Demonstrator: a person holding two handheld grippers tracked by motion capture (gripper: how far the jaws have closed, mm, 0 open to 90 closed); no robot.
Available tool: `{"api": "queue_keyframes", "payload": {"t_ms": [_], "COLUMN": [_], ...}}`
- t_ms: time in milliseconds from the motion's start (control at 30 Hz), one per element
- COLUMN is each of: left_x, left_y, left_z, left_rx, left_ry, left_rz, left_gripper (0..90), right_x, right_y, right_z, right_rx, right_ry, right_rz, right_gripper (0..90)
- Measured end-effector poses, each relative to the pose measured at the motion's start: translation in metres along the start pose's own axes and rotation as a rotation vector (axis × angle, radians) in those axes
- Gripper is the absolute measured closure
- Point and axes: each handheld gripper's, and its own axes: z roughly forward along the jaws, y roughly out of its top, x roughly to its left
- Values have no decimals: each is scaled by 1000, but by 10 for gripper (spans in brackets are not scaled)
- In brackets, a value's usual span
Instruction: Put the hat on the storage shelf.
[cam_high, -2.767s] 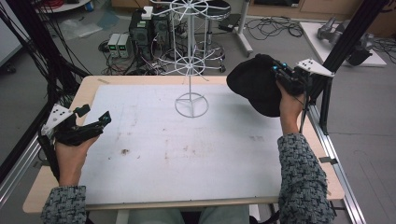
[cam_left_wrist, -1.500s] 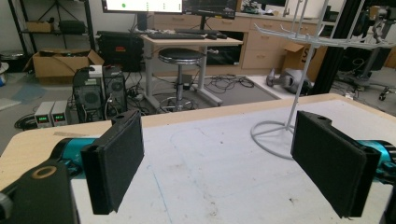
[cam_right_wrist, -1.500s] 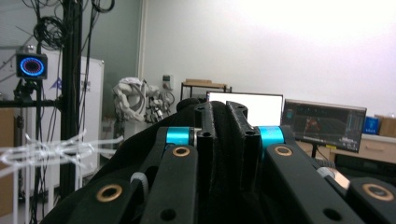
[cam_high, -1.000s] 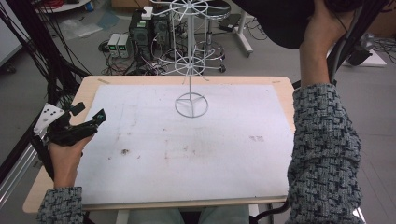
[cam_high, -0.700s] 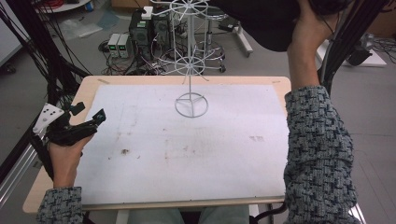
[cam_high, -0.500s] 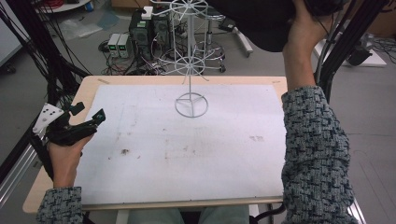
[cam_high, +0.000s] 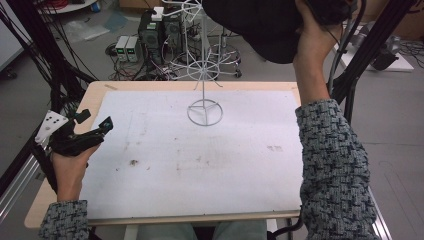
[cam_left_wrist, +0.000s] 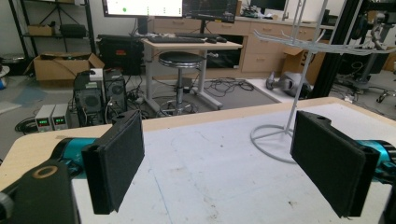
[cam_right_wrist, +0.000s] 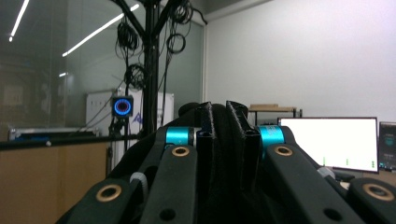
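Note:
A black hat hangs high over the table's far edge, above the white wire rack, whose ring base stands on the white mat. My right gripper is shut on the hat's black fabric, pinched between its jaws; in the high view the right hand holds it at the top edge. At the table's left edge my left gripper rests open with nothing between its pads. The rack stands ahead and to the right in the left gripper view.
Computer boxes and cables lie on the floor behind the table. Black frame poles rise at the right and at the left. A stool and a desk stand beyond the far edge.
The right hand has lifted the hat from beside the table's right edge to high above it and carried it left toward the rack's top. The left gripper has barely moved.

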Motion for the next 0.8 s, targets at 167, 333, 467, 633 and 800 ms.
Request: {"api": "queue_keyframes", "payload": {"t_ms": [167,333,467,633,800], "left_x": [2,2,1,0,0], "left_y": [0,0,0,0,0], "left_z": [-1,-1,-1,0,0], "left_rx": [-1,-4,-2,-1,0], "left_ry": [4,5,3,3,2], "left_rz": [-1,-7,-2,-3,-2], "left_gripper": [178,178,178,178,178], "right_x": [-3,-7,-11,-15,-17], "right_y": [-13,-27,-39,-54,-70], "right_z": [-1,-6,-12,-18,-22], "right_rx": [-2,6,15,29,67], "right_ry": [6,17,32,57,61], "right_rz": [27,60,84,94,90], "right_gripper": [824,820,817,810,809]}}
